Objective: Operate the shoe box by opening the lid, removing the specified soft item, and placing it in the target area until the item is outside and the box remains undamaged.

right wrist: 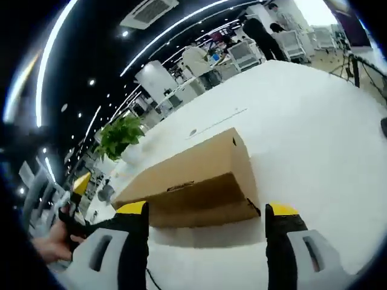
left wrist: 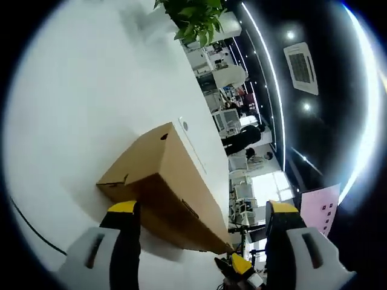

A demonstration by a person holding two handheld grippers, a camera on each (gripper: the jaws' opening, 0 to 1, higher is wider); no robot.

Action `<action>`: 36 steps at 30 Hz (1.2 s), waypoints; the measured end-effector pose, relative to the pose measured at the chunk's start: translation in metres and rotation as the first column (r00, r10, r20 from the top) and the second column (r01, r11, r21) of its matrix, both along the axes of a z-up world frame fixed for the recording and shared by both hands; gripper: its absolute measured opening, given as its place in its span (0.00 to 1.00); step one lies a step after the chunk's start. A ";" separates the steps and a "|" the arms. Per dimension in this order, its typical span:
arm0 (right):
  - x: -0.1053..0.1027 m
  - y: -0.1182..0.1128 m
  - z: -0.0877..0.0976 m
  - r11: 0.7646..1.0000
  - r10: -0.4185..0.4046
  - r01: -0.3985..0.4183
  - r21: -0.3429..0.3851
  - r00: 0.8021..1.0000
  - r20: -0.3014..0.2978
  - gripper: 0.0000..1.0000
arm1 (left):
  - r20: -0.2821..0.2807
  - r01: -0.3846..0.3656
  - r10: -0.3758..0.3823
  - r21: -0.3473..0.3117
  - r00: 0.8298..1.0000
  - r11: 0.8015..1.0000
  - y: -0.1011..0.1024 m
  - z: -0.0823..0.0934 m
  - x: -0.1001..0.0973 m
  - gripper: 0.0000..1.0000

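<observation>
Wide white bench (right wrist: 314, 121), bare around the load. Closed brown cardboard shoe box (right wrist: 193, 181) lying flat on it, lid still down, long axis crosswise in right gripper view. Right gripper (right wrist: 207, 217) fingers apart, squarely facing long side, looks nearer. Left gripper (left wrist: 202, 214) fingers apart, at box corner (left wrist: 112, 181), end-on.

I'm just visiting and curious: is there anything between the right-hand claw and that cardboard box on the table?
Nothing: in the right gripper view, bare white table runs from the open right gripper to the closed shoe box.
</observation>
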State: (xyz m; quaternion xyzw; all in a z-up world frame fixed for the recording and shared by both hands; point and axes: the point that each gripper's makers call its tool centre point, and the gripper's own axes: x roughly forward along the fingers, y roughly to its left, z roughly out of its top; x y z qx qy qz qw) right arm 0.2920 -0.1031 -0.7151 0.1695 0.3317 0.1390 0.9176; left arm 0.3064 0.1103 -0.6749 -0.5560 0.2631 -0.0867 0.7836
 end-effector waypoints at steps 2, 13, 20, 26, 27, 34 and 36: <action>-0.002 -0.002 -0.003 0.994 0.046 -0.044 -0.101 0.999 0.024 0.81 | 0.010 0.001 -0.001 -0.009 1.000 1.000 0.000 0.003 0.001 0.86; 0.015 -0.021 -0.010 0.953 0.061 -0.029 -0.302 0.994 0.096 0.71 | 0.080 0.065 -0.071 0.073 0.994 0.995 -0.004 0.024 0.007 0.78; 0.035 -0.023 -0.003 0.943 0.076 -0.030 -0.331 0.989 0.127 0.68 | 0.088 0.091 -0.101 0.108 0.991 0.990 -0.008 0.023 0.007 0.79; 0.050 -0.023 0.004 0.943 0.078 -0.024 -0.332 0.986 0.149 0.67 | 0.113 0.220 -0.259 0.278 0.959 0.935 -0.017 0.023 0.001 0.81; 0.051 -0.023 0.005 0.943 0.077 -0.024 -0.332 0.986 0.149 0.67 | 0.114 0.232 -0.275 0.295 0.955 0.927 -0.018 0.023 0.001 0.81; 0.056 -0.016 0.011 0.944 0.093 -0.035 -0.327 0.982 0.163 0.64 | 0.120 0.291 -0.364 0.400 0.924 0.869 -0.024 0.022 -0.001 0.81; 0.057 -0.014 0.012 0.945 0.095 -0.036 -0.324 0.981 0.167 0.63 | 0.117 0.316 -0.403 0.441 0.908 0.840 -0.027 0.021 -0.003 0.81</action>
